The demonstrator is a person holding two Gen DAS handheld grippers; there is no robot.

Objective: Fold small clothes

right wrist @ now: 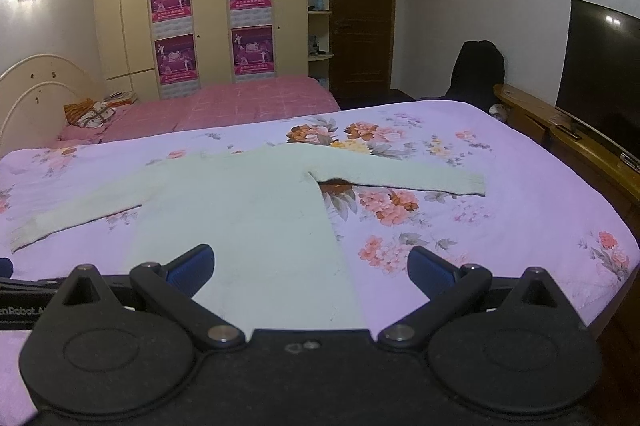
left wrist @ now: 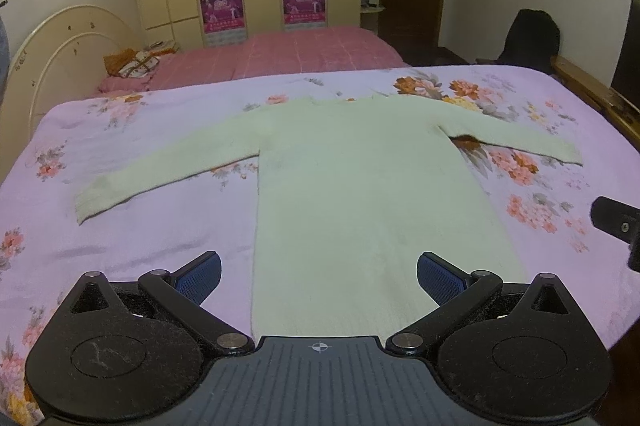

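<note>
The folding has not begun, by the look of it. The sweater (left wrist: 352, 185) lies flat and spread out on the bed (left wrist: 120, 246), with both sleeves out to the sides and no fold in it anywhere. So everything is left to do: the sleeves must come in, and then the body must be folded over.

The left hand-held gripper (left wrist: 319, 276) is wide open and holds nothing. The bottom edge of the sweater is right in front of it, between its two blue fingers (left wrist: 200, 276). The right hand-held gripper (right wrist: 311, 272) is wide open too, and empty. The sweater's bottom right side lies just ahead of it, a bit toward its left finger.

The sweater is pale, a soft greenish white, and looks like thick fuzzy knit. The cuffs have little ribs (the cuff ahead and to the left of the left hand-held gripper shows them best). It looks floppy and easy to bend. The bed cover is smooth and light purple with pink and orange flowers.
</note>
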